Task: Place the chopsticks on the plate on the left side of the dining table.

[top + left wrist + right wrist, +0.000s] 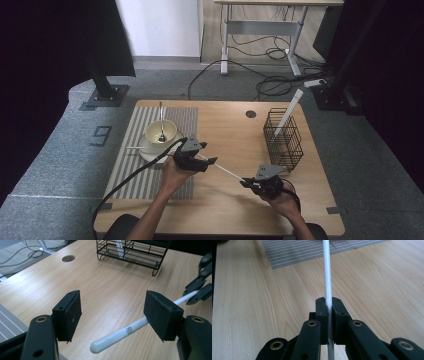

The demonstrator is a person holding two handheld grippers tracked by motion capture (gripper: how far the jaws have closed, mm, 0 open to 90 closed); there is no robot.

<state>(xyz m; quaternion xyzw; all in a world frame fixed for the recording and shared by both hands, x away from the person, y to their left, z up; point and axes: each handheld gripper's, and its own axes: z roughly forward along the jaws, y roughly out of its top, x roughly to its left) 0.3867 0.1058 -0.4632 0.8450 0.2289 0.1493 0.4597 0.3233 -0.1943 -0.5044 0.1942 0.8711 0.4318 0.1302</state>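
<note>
We've got the white chopstick [117, 336] clamped in the right gripper [329, 312], left gripper [113, 315] open around it, drop into wire basket [283, 140] left.

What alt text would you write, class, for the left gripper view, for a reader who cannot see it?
A white chopstick slants above the wooden table between the left gripper's open jaws; its far end is clamped in the right gripper. A black wire basket stands behind.

Three white chopsticks [226, 171], one bowl [161, 131], one wire basket [283, 140].
</note>
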